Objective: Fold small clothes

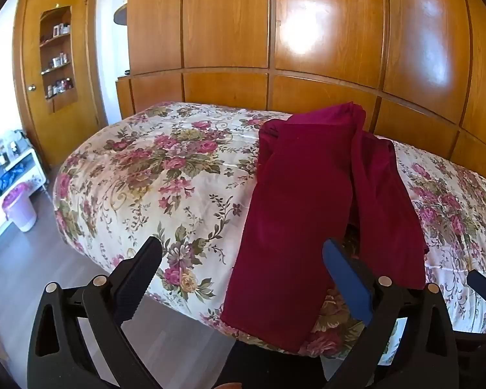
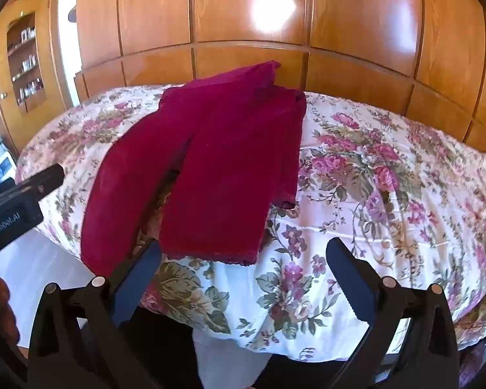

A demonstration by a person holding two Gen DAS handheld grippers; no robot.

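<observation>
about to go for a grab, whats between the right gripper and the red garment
Nothing but bare floral bedspread. In the right wrist view the open right gripper hovers just short of the red garment, whose lace hem lies close ahead of its fingers.

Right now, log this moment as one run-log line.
stage: pre-grasp | left gripper: open, empty | right gripper: open, empty | red garment: unfolded on floral bedspread
</observation>
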